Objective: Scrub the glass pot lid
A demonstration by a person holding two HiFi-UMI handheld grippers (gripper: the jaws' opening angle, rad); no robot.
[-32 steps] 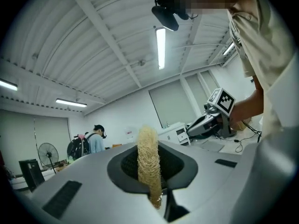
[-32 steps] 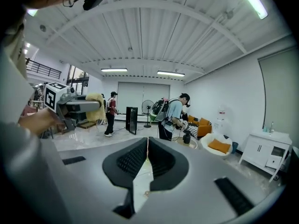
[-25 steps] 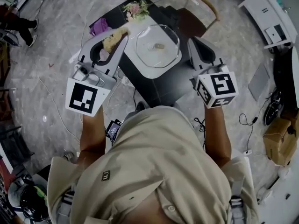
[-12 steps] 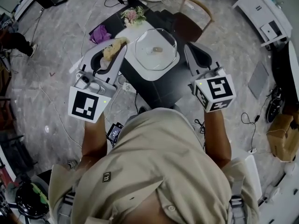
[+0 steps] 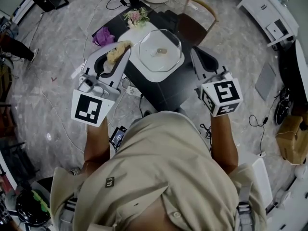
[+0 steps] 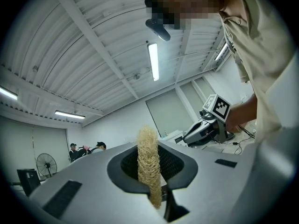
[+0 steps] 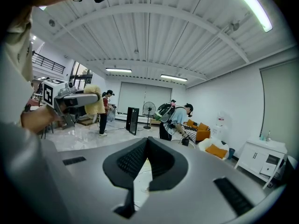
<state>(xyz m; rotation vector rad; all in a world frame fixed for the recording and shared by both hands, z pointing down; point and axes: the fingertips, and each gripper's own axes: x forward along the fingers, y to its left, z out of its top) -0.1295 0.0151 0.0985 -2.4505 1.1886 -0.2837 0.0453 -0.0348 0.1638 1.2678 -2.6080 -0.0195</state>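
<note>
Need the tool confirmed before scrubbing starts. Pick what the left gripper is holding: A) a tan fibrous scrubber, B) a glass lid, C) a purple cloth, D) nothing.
A: the left gripper is shut on a tan fibrous scrubber that stands upright between its jaws, while the glass lid lies apart from it.

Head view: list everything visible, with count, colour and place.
Black table: one, black, before the person.
Flat white tray: one, white, on the table.
Clear glass pot lid: one, transparent, on the tray.
Bunch of flowers: one, pink-white, table's far edge.
Crumpled purple cloth: one, table's far-left corner.
Brown wooden chair: one, beyond the table.
Tan fibrous scrubber: one, in the jaws of left gripper.
Left gripper: one, grey, left of lid.
Right gripper: one, grey, jaws together, empty, right of lid.
</note>
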